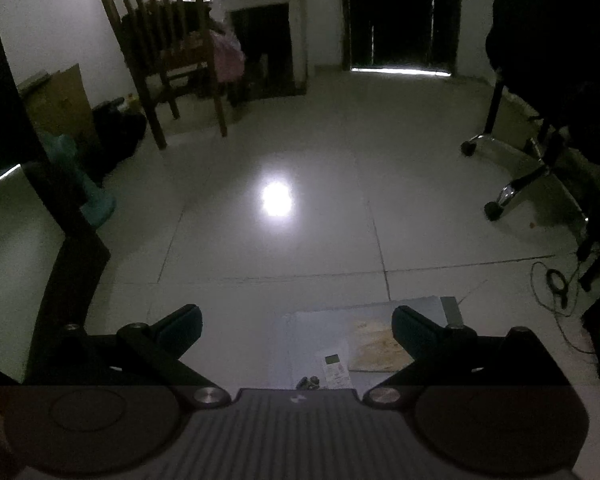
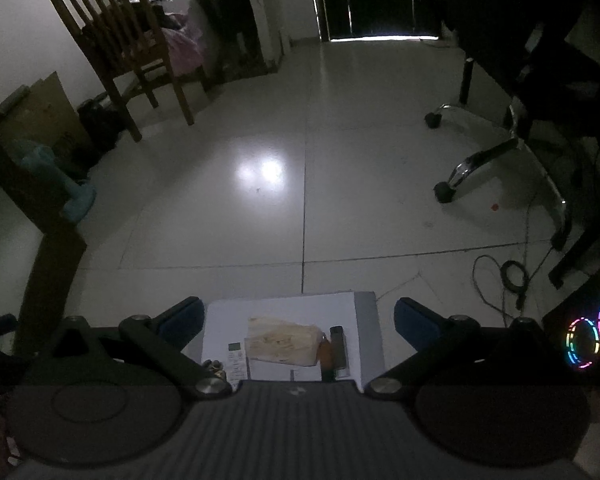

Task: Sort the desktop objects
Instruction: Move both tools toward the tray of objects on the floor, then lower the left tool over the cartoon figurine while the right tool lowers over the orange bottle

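A small white table (image 2: 228, 320) stands low in both views; it also shows in the left wrist view (image 1: 300, 332). On it lie a pale wooden block (image 2: 284, 340), a white card (image 2: 236, 360), a dark lighter-like stick (image 2: 337, 346), an orange-brown thing (image 2: 326, 354) and small dark bits (image 2: 214, 366). The block (image 1: 376, 346), card (image 1: 336, 368) and bits (image 1: 309, 382) show in the left wrist view too. My left gripper (image 1: 296, 326) is open and empty above the table. My right gripper (image 2: 298, 320) is open and empty above the table.
A wooden chair (image 1: 160, 40) stands at the far left. An office chair base (image 2: 480, 160) is at the right, with cables (image 2: 508, 276) and a glowing computer fan (image 2: 584, 342). A dark table leg (image 1: 60, 240) is at the left. The tiled floor (image 1: 300, 140) lies ahead.
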Demonstrator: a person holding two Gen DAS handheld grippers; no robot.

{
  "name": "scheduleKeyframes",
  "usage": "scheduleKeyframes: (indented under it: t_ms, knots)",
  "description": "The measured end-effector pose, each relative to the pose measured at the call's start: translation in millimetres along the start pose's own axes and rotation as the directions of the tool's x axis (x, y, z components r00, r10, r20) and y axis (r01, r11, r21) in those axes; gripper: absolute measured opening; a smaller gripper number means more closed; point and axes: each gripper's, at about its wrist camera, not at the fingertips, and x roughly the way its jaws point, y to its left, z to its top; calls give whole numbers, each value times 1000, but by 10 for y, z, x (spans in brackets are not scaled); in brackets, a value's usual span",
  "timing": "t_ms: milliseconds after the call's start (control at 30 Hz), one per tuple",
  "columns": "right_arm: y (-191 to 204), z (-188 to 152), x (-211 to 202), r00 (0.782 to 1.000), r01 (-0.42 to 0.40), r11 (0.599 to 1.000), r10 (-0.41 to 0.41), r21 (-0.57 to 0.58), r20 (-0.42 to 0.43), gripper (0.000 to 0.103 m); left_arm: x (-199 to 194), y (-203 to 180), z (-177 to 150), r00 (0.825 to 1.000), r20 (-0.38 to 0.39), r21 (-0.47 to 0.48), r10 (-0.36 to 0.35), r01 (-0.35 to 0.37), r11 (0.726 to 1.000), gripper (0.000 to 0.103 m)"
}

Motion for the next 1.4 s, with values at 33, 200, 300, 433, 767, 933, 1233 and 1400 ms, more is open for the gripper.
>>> scheduleKeyframes:
  t_ms: [33,200,300,433,767,933,1233,1400]
  knots:
    - [-16,11,63,1000,-6,1000,6,1,-5,103,65,4,-2,1000,-6,1,1,-1,1000,103]
    - [-61,10,453,1000,-4,1000,3,-30,-19,103,501,38,-77,998,-60,12,9,-8,1000,103]
    - [-57,-61,752,999,20,997,-22,-68,-35,103,780,69,-111,994,-105,11,-6,7,1000,103]
    - [-139,-220,1155,997,3,997,-9,-73,-82,103,1119,68,-174,990,-137,41,-16,22,999,103]
    - [-400,-475,1936,989,20,997,-30,-73,-142,103,1881,118,-448,971,-237,54,-24,38,998,103]
    - [-537,-671,2267,985,18,998,-27,-55,-169,103,2180,109,-686,965,-262,110,-16,46,993,103]
    - [-619,-1187,2733,984,-29,987,1,-157,-176,103,2650,131,-1179,965,-253,323,-62,145,935,103]
    - [-664,-1396,2911,982,-11,987,-19,-158,-188,103,2836,149,-1343,959,-264,311,-100,183,933,103]
